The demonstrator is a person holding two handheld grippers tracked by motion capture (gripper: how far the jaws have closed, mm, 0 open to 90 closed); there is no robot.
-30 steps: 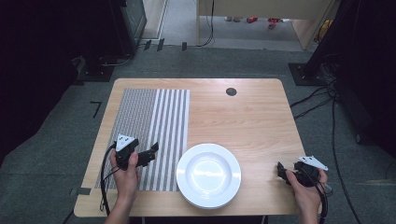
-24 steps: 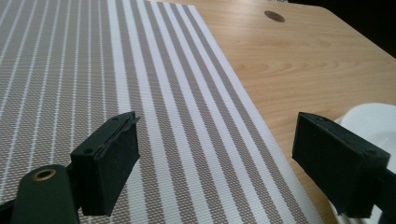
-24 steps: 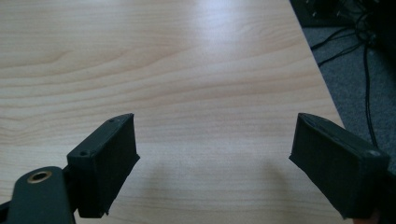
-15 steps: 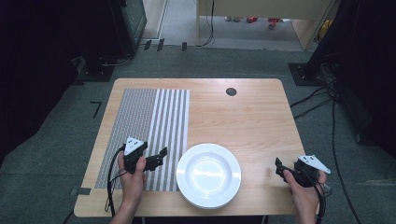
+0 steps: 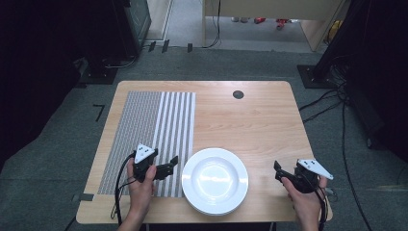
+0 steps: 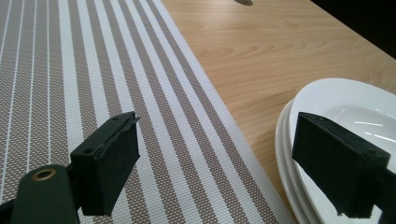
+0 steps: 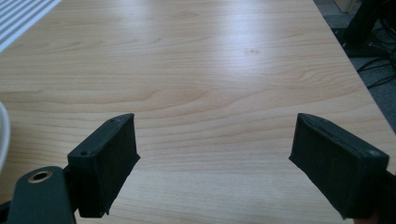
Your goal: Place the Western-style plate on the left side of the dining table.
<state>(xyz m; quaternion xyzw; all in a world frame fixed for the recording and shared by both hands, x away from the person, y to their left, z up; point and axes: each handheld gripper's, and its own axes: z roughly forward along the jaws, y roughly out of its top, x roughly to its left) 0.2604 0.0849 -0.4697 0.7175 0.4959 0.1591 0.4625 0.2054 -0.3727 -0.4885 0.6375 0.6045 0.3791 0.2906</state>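
A stack of white plates (image 5: 215,180) sits near the table's front edge, just right of a striped grey-and-white placemat (image 5: 159,130). My left gripper (image 5: 171,165) hovers open over the placemat's near right corner, its tips close to the plates' left rim. In the left gripper view my gripper (image 6: 224,168) holds nothing; its right jaw stands over the rim of the plates (image 6: 355,102), its left jaw over the placemat (image 6: 93,70). My right gripper (image 5: 277,171) is open over bare wood, to the right of the plates. It is empty in the right gripper view (image 7: 215,168), where a sliver of plate rim (image 7: 2,135) shows.
The wooden table (image 5: 260,125) has a dark round hole (image 5: 238,94) near its far edge. Cables (image 5: 332,96) and black stands lie on the grey floor beyond the right side. The table's front edge is close behind both hands.
My left gripper has slid right across the placemat toward the plates' rim. The right gripper has stayed where it was.
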